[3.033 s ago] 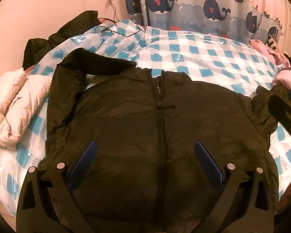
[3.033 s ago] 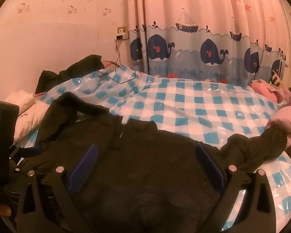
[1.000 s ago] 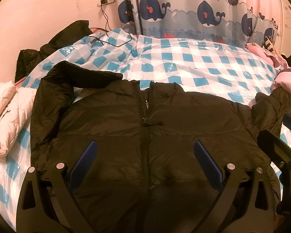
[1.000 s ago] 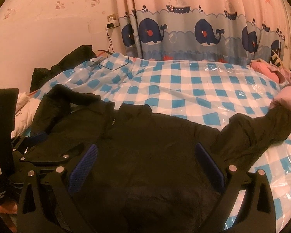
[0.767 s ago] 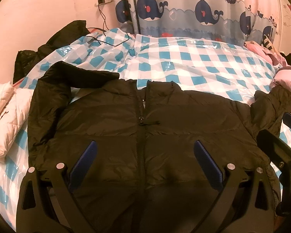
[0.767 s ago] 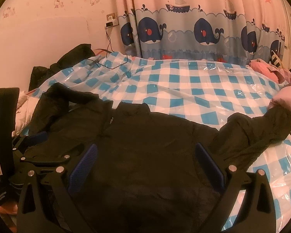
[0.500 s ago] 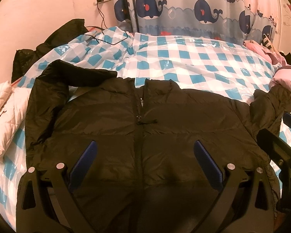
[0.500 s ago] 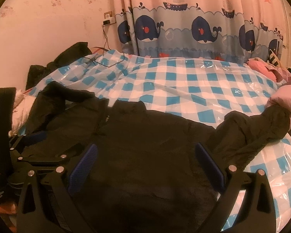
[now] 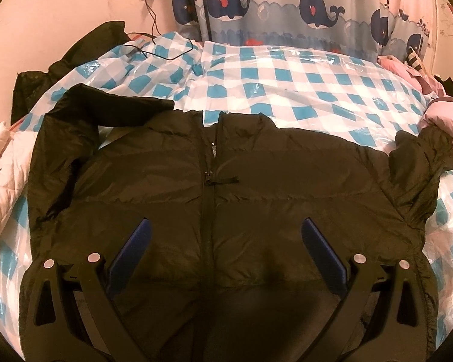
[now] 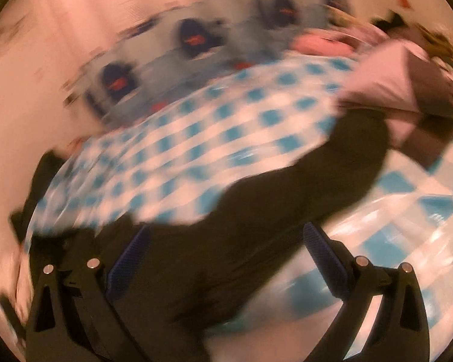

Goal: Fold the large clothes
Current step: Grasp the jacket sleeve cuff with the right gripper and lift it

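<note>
black jacket (image 9: pixel 256 199) lying zipped and flat on the checkered bed (image 9: pixel 302 78). left gripper (image 9: pixel 223 250) and right gripper (image 10: pixel 226 250) both hovering over it, fingers spread wide, gripping nothing. right view blurred.

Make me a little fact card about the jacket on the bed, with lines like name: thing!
jacket: dark puffy one, lying flat, front up
zipper: closed most of the way, open near the collar
jacket's sleeves: one bent near the white coat, the other bunched by the pink bedding
bed cover: shiny blue and white checks
curtain: whales and boats
left gripper: open, holding nothing, over the jacket's lower part
right gripper: open, holding nothing, picture blurry
</note>
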